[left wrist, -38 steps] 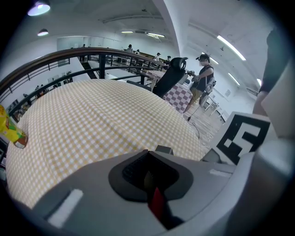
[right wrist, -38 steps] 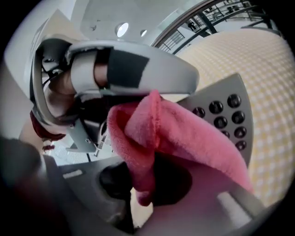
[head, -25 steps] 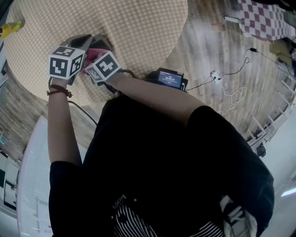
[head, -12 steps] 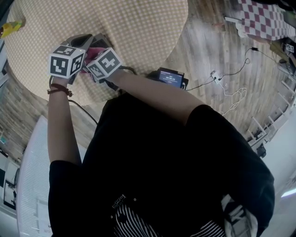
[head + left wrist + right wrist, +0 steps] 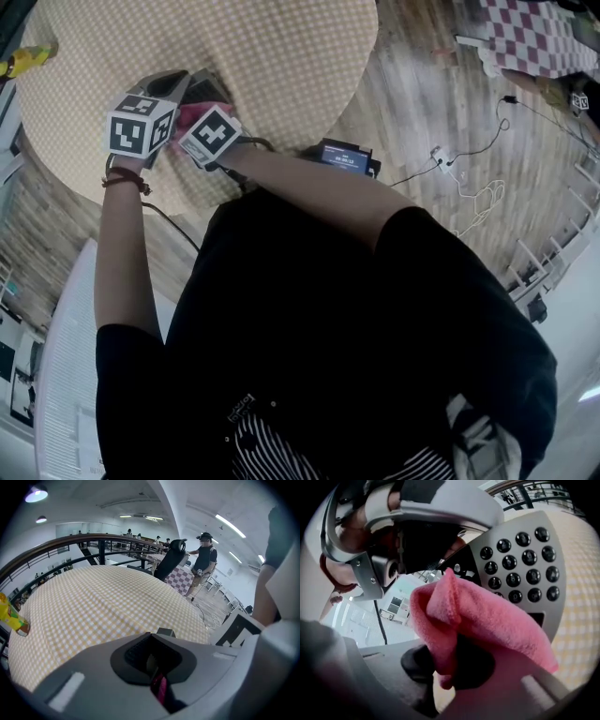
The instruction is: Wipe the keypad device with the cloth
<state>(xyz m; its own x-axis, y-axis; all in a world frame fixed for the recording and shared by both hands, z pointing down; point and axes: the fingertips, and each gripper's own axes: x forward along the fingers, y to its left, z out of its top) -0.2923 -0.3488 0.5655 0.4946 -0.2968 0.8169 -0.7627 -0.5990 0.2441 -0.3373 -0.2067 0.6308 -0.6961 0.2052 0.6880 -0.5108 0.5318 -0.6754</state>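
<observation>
Right gripper view: right hand-held gripper (image 5: pixel 449 670) pinches pink cloth (image 5: pixel 487 616) (bunched) against keypad device (image 5: pixel 520 573).

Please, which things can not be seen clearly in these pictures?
Keypad device: right gripper view, the cloth covers its lower left part; key labels too small.
Yellow object: left gripper view, cut by the frame edge.
Right tongs: right gripper view, tips wrapped in the cloth.

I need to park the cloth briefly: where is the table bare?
The table is bare across its middle and far side, from the yellow object by the left rim to the right rim. Crowded at the near-left edge, where left tongs, right tongs, keypad device and cloth bunch together.
</observation>
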